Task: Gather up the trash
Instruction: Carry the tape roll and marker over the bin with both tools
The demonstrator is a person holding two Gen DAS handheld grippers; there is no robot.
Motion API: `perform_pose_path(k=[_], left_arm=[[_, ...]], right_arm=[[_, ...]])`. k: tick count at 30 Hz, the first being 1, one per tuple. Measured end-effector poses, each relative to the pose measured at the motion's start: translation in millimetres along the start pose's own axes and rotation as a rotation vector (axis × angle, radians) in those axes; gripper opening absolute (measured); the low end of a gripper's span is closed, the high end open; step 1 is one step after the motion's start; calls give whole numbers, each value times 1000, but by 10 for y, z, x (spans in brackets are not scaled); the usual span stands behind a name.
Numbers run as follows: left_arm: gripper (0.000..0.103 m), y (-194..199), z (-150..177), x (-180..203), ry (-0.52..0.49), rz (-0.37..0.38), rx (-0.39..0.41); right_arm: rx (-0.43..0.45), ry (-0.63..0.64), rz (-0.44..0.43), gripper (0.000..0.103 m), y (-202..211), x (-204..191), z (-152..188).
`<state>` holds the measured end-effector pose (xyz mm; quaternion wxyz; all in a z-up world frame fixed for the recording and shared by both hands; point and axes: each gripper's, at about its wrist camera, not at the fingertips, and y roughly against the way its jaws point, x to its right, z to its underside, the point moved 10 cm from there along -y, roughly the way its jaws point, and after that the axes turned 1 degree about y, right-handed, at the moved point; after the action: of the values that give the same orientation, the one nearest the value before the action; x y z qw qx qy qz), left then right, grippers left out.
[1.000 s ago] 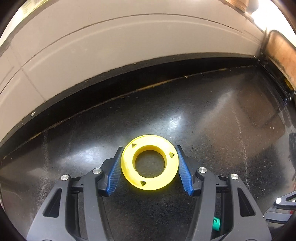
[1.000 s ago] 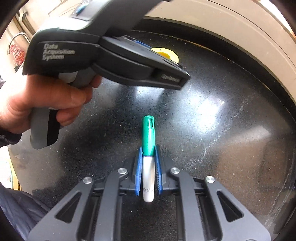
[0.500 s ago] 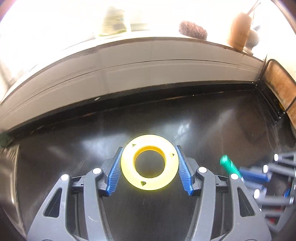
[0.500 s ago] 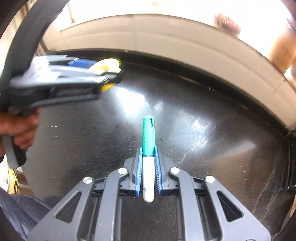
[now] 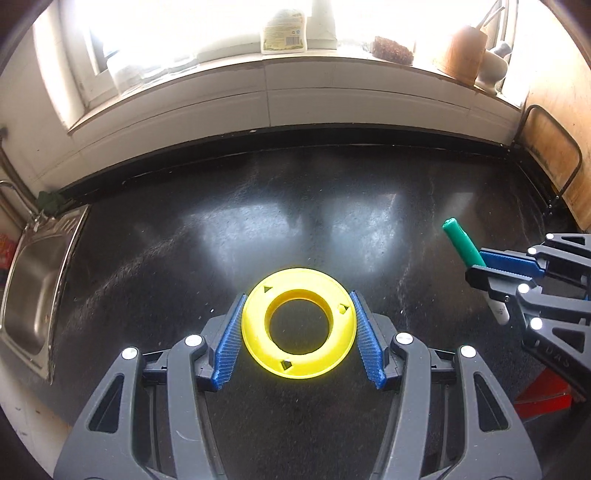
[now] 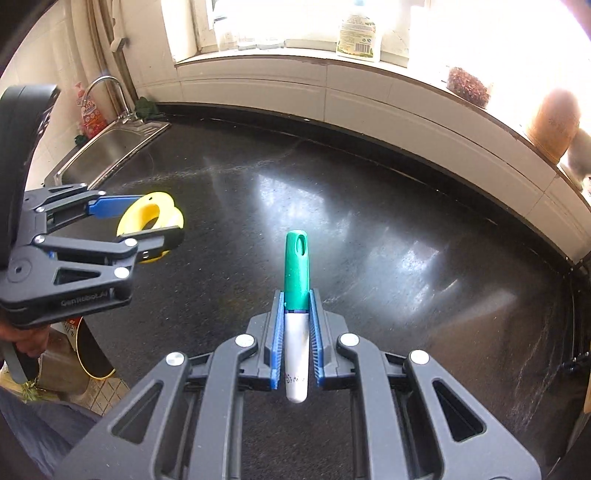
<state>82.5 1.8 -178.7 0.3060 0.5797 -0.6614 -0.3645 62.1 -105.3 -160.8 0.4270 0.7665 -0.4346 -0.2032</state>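
My left gripper (image 5: 298,300) is shut on a yellow plastic ring (image 5: 295,354), held flat between its blue pads above the black countertop (image 5: 280,221). My right gripper (image 6: 297,295) is shut on a white marker with a green cap (image 6: 296,273), which points forward. In the left wrist view the right gripper (image 5: 476,266) shows at the right with the marker (image 5: 461,242). In the right wrist view the left gripper (image 6: 140,218) shows at the left with the ring (image 6: 162,210).
A steel sink (image 5: 33,280) with a tap (image 6: 105,88) lies at the counter's left end. A windowsill holds a bottle (image 6: 358,31), a brown scrubber (image 5: 393,50) and a wooden pot (image 5: 461,55). A board (image 5: 554,158) leans at the right. A red object (image 5: 543,397) shows below the counter edge.
Both grippers have lifted and pulled back from the countertop with their objects still held. The windowsill and the sink have come into view. The left gripper now sits left of the right one.
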Motion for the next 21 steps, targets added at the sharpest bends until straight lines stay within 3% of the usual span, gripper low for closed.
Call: perform_pose_path(k=[7,11,15,21], left_arm=[[54,243,116,-301,67,-54,33],[55,474,239,-713,161,-125,64],[55,771,616,-1292,305,-209,76],[54,1257,1669,-2239,573,-366,51]], right_arm=[[20,35,-21,14,23,-160,-117],[41,92,-77,14,15,-493,-350],[70,207,-183,14,-13,-1191,-658],[48,402,-406,14,-121,-2664,-740]])
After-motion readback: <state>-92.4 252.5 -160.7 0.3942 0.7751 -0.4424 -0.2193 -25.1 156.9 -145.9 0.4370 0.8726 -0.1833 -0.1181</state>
